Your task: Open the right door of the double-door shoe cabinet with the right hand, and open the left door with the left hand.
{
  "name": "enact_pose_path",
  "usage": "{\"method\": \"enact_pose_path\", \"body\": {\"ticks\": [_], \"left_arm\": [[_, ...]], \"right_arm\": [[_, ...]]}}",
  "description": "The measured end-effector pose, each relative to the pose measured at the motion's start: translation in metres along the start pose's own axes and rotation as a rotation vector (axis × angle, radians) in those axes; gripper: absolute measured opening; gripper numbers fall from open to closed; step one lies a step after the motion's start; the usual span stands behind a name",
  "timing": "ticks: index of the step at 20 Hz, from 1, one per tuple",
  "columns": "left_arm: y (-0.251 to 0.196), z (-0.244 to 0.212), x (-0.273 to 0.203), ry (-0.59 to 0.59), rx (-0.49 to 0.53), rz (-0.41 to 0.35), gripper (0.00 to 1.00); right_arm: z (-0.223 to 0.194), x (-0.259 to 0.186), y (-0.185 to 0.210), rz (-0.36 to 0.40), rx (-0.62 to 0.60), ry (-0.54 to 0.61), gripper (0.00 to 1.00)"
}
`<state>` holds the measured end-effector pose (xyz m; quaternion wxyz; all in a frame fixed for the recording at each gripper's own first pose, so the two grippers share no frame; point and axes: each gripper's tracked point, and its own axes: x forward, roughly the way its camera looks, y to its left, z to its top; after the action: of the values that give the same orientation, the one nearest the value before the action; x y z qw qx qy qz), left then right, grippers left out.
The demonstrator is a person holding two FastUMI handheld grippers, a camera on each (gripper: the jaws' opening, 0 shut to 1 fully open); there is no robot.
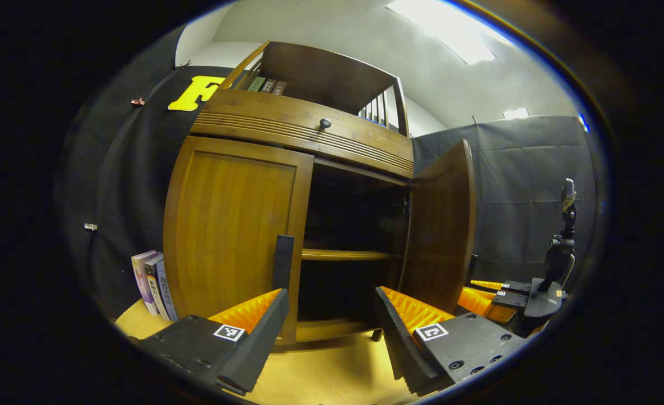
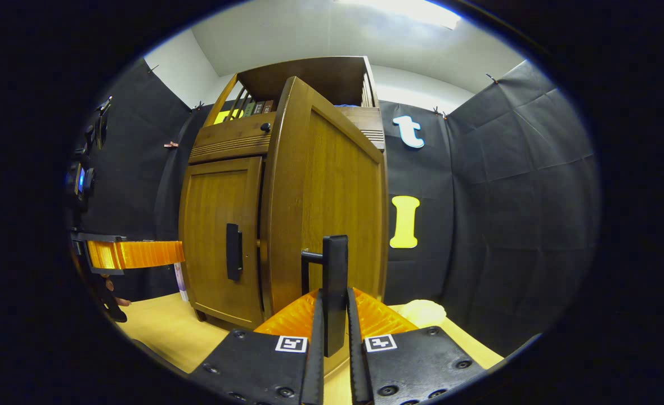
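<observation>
1. Light came from ceiling panels [image 1: 450, 34], which were blown out to white glare in the left gripper view.
2. The cabinet interior [image 1: 354, 214] sat in deep shadow, its contents unreadable.
3. Fisheye distortion bowed the cabinet [image 2: 287, 197] and the booth's walls toward the edges.
4. The wood surfaces were evenly lit and sharp, while the rims looked dim and slightly soft.

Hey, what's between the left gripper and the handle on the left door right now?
Nothing but open air over the wooden floor. In the left gripper view the left gripper is open, and the left door's handle stands just beyond its fingers, untouched.
</observation>
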<state>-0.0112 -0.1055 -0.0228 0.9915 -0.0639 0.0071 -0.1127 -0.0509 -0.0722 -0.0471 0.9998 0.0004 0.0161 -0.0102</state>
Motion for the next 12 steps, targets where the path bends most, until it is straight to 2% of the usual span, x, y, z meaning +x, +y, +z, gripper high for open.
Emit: {"method": "enact_pose_path", "body": {"ticks": [5,6,7,8,12], "left_arm": [[-0.015,-0.007,0.012,0.005,0.055,0.011,0.94],[-0.018,-0.008,0.016,0.001,0.056,0.011,0.97],[-0.019,-0.008,0.02,-0.008,0.054,0.01,0.94],[-0.02,-0.007,0.025,-0.016,0.053,0.012,0.94],[-0.015,-0.005,0.041,-0.044,0.057,0.058,0.94]], "right_arm": [[0.009,-0.006,-0.037,-0.047,0.003,-0.024,0.17],[0.009,-0.008,-0.045,-0.056,0.0,-0.026,0.22],[0.008,-0.009,-0.054,-0.072,-0.004,-0.023,0.12],[0.009,-0.011,-0.063,-0.081,-0.003,-0.024,0.17],[0.013,-0.018,-0.089,-0.105,-0.014,-0.036,0.17]]}}
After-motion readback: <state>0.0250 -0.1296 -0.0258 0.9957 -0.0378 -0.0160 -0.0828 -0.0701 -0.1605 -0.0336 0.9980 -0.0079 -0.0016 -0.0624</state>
